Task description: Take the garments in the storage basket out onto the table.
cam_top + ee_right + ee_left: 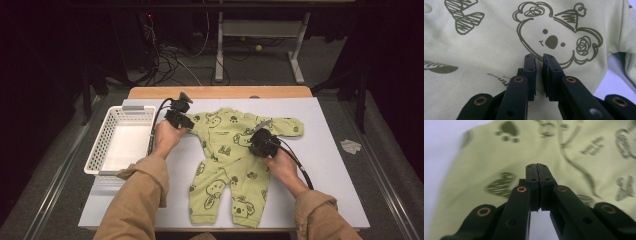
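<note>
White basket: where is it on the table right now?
High view: the basket sits at the table's left edge, left of the green romper.

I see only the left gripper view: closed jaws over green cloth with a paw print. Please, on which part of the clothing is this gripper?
Observer: In the high view, the left gripper is at the picture-left shoulder and sleeve of a green baby romper, which lies spread flat on the table.
Operator: And where is the other gripper?
Observer: The right gripper is over the chest, near the opposite sleeve, with only a narrow gap between its jaws.
Operator: Is something standing beside the clothing?
Observer: Yes, a white basket stands to the left of the romper, apart from it.
</note>
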Demonstrator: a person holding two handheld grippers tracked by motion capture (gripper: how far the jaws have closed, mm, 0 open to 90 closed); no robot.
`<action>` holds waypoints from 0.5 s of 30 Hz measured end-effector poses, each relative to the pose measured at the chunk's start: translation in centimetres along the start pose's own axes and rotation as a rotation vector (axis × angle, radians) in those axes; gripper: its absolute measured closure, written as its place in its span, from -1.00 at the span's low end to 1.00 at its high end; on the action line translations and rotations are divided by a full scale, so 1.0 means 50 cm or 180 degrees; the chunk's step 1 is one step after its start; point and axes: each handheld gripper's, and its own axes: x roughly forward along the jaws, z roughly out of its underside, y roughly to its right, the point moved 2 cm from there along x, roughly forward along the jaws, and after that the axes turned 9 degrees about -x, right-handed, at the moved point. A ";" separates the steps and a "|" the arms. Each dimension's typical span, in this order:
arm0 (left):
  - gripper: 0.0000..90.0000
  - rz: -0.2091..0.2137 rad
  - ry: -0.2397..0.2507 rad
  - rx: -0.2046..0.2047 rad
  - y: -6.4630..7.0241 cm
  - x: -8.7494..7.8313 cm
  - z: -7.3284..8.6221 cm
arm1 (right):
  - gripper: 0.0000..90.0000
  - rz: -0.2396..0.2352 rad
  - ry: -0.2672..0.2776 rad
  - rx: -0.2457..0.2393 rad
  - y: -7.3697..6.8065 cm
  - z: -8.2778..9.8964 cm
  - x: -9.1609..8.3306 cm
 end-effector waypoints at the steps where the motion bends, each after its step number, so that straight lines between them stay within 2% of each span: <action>1: 0.87 0.0022 -0.0031 0.0043 0.008 0.006 0.001 | 0.84 0.0005 0.0001 -0.0003 0.000 0.000 0.000; 4: 0.83 0.0126 -0.0171 0.0165 0.029 0.029 0.004 | 0.84 0.0013 -0.0004 -0.0002 -0.001 0.000 0.000; 6: 0.75 0.0161 -0.0167 0.0184 0.036 0.032 0.003 | 0.84 0.0014 0.0000 0.0000 -0.001 0.000 0.000; 9: 0.71 0.0161 0.0131 0.0193 0.033 -0.002 -0.002 | 0.84 0.0011 0.0001 -0.0001 -0.001 0.000 0.000; 11: 0.71 0.0105 0.0295 0.0140 0.019 -0.034 -0.005 | 0.84 0.0001 0.0005 0.0002 0.000 0.001 0.000; 13: 0.68 0.0029 0.0355 0.0050 0.000 -0.055 -0.004 | 0.84 -0.0001 0.0001 0.0005 0.000 0.000 0.000; 15: 0.65 -0.0053 0.0349 -0.0061 -0.023 -0.064 0.000 | 0.84 0.0013 -0.0015 -0.0005 -0.001 -0.001 0.000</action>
